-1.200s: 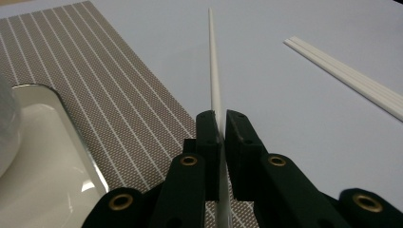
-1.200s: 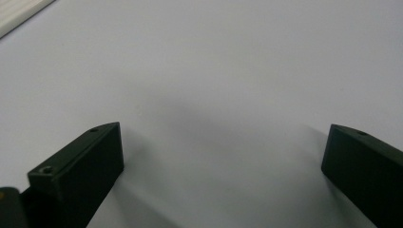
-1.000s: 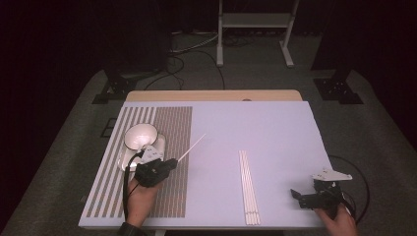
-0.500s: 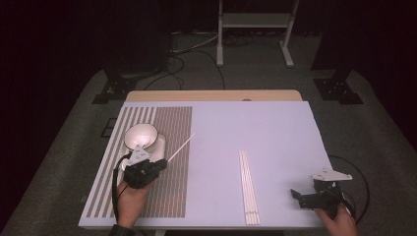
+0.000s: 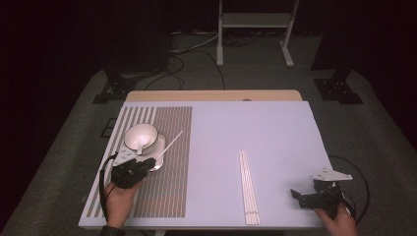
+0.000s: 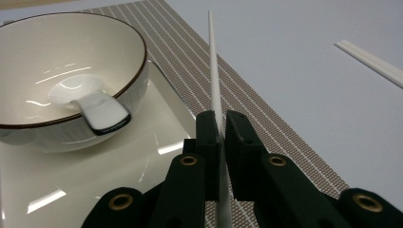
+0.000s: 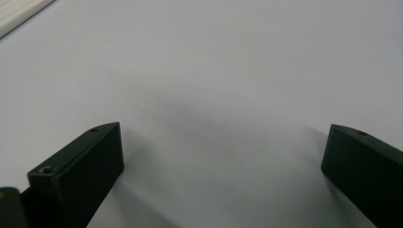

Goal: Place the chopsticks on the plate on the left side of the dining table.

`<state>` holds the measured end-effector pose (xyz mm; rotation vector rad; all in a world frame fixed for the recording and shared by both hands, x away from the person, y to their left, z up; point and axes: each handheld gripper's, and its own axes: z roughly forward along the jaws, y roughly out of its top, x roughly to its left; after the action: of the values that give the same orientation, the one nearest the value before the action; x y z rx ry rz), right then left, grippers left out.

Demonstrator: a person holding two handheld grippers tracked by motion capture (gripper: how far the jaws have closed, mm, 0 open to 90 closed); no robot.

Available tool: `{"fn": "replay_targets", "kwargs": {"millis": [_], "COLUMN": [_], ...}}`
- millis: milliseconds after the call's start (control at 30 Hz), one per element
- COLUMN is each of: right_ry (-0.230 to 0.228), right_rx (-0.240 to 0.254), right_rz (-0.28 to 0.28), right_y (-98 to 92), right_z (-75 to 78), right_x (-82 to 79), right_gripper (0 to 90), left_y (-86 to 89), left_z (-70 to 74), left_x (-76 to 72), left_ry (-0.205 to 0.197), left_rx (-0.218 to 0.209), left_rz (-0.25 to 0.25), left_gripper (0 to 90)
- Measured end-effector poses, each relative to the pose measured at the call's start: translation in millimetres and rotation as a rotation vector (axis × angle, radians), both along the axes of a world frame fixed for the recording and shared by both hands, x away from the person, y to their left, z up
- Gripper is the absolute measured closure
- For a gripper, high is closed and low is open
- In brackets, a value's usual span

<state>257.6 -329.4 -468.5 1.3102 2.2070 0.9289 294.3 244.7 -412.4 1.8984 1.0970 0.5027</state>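
Note:
My left gripper [image 5: 147, 162] [image 6: 220, 124] is shut on a white chopstick [image 5: 171, 143] [image 6: 214, 80] that points up and right over the striped placemat [image 5: 169, 172]. Just to its left a white bowl [image 5: 141, 135] [image 6: 62, 57] with a dark rim holds a white spoon [image 6: 97, 109] and stands on a square white plate [image 5: 158, 153] [image 6: 157, 137]. Several more white chopsticks [image 5: 247, 187] [image 6: 375, 59] lie side by side on the pale tabletop [image 5: 255, 132]. Near the front right corner my right gripper [image 5: 301, 196] [image 7: 223, 156] rests low over bare table, its jaws wide apart with nothing between them.
The table's front edge runs just below both hands. A metal stand [image 5: 255, 24] and cables [image 5: 192, 46] sit on the dark floor behind the table.
My left gripper has carried the chopstick to the left along the placemat, closer to the bowl and plate. The right gripper has kept still.

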Motion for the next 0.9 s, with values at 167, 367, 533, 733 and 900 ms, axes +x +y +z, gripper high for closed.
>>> {"fn": "replay_targets", "kwargs": {"millis": [167, 367, 533, 733, 900], "right_ry": [0.001, 0.001, 0.001, 0.000, 0.000], "right_rx": [0.001, 0.000, 0.000, 0.000, 0.000], "right_rz": [-0.001, -0.001, 0.000, 0.000, 0.000], "right_y": [0.1, 0.0, 0.0, 0.0, 0.0], "right_z": [0.0, 0.0, 0.0, 0.0, 0.0], "right_x": [-0.1, 0.0, 0.0, 0.0, 0.0], "right_gripper": [0.0, 0.0, 0.0, 0.0, 0.0], "left_y": [8.0, 14.9, 18.1, 23.4, 26.6], "left_z": [-1.5, -3.9, -6.1, -8.7, -10.9], "left_x": [1.2, 3.7, 5.6, 7.2, 8.3], "left_ry": [0.003, 0.015, 0.023, 0.030, 0.038], "left_rx": [0.009, 0.016, 0.028, 0.035, 0.037], "left_rz": [0.014, 0.030, 0.037, 0.048, 0.054], "left_gripper": [84.6, 84.6, 84.5, 84.6, 84.6]}}
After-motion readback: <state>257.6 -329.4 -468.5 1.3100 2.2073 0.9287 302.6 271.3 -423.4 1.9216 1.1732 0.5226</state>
